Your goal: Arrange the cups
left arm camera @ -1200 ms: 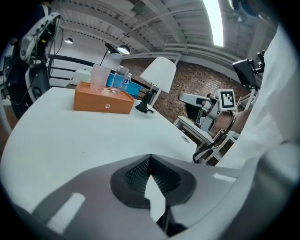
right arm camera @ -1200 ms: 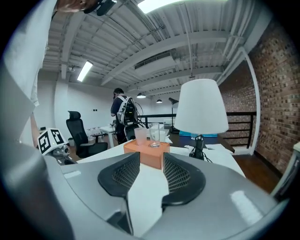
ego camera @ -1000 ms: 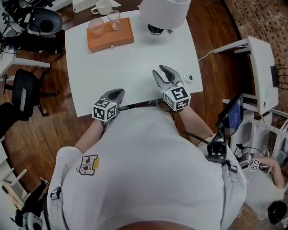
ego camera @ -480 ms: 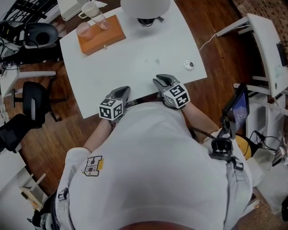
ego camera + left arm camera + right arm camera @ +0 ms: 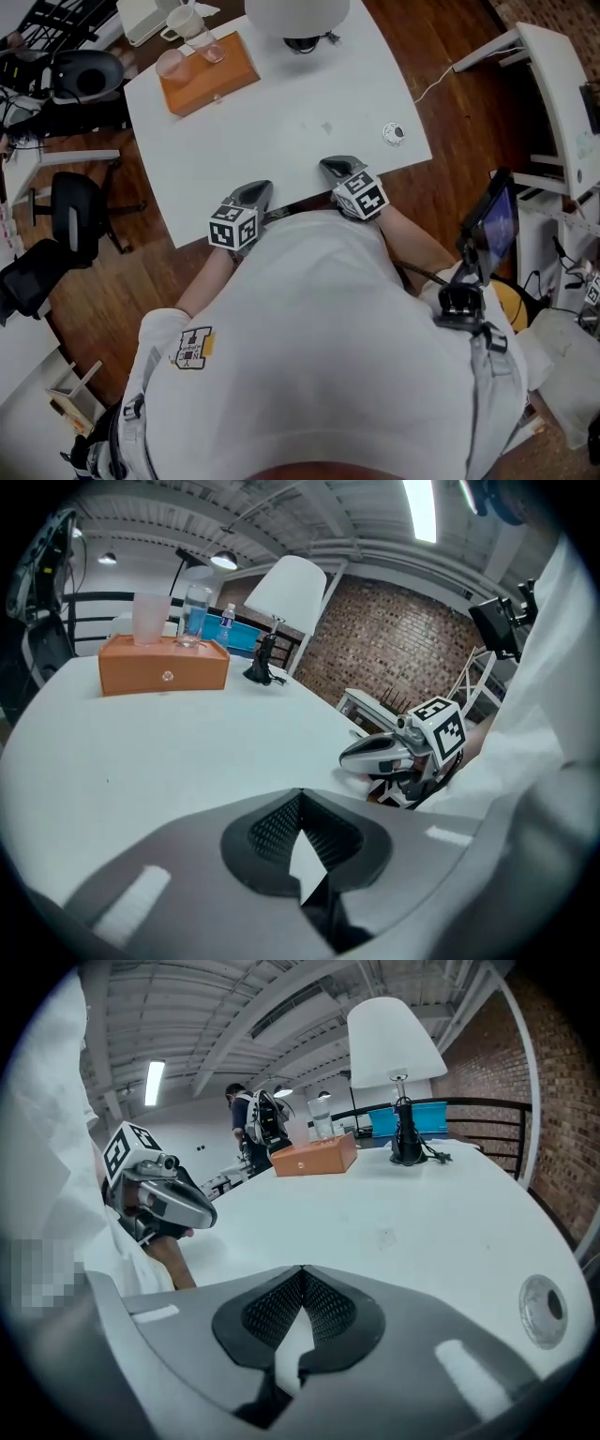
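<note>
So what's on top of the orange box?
Two cups stand on the orange box: a pink cup and a clear glass. The box's contents are hidden.

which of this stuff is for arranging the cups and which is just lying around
For the job: pinkish cup, clear glass, white mug, maybe the orange box under the first two.
Lying about: lamp, small round disc.

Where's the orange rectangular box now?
Head view: the orange rectangular box sits near the white table's far-left corner, left of the white lamp, pink cup and clear glass on top.
</note>
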A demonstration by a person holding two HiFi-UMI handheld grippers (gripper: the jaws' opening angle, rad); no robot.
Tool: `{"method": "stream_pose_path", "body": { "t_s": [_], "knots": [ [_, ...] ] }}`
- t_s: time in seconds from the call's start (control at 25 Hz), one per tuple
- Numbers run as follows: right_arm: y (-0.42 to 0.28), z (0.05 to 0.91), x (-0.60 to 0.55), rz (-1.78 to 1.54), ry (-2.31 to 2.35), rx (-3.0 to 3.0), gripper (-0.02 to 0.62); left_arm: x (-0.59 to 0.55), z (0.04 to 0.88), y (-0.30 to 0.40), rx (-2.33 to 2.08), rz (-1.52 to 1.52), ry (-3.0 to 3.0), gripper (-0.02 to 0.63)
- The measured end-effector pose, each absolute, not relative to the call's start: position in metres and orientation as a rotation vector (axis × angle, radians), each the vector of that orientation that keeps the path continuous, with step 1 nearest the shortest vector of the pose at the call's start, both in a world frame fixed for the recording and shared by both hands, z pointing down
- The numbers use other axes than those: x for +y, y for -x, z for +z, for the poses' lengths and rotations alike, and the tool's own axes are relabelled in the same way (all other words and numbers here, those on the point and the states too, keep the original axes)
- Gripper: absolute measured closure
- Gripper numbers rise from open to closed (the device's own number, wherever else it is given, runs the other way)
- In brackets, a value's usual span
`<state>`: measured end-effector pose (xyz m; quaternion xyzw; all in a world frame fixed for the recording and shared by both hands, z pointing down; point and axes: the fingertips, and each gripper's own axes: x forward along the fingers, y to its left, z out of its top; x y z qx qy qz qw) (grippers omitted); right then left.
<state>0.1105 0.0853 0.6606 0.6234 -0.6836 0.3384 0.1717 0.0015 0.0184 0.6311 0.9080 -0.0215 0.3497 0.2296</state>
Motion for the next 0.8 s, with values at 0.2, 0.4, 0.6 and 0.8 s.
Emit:
{"method": "stream_pose_path", "body": {
  "t_s": [0.2, 0.4, 0.6, 0.8],
  "knots": [
    [-0.113, 0.660, 0.083, 0.958, -1.764, -1.933, 0.595, 0.015, 0.631, -0.004, -0.052, 0.960, -2.499, 0.606],
    [-0.113, 0.661, 0.082, 0.955, -1.763, -1.916, 0.595, 0.013, 0.633, -0.003, -0.049, 0.958, -2.498, 0.606],
    [-0.118, 0.656, 0.080, 0.927, -1.750, -1.914, 0.595, 0.015, 0.634, -0.006, -0.041, 0.958, -2.495, 0.606],
    [-0.126, 0.654, 0.077, 0.923, -1.742, -1.911, 0.595, 0.010, 0.634, -0.010, -0.062, 0.953, -2.483, 0.606]
  ]
}}
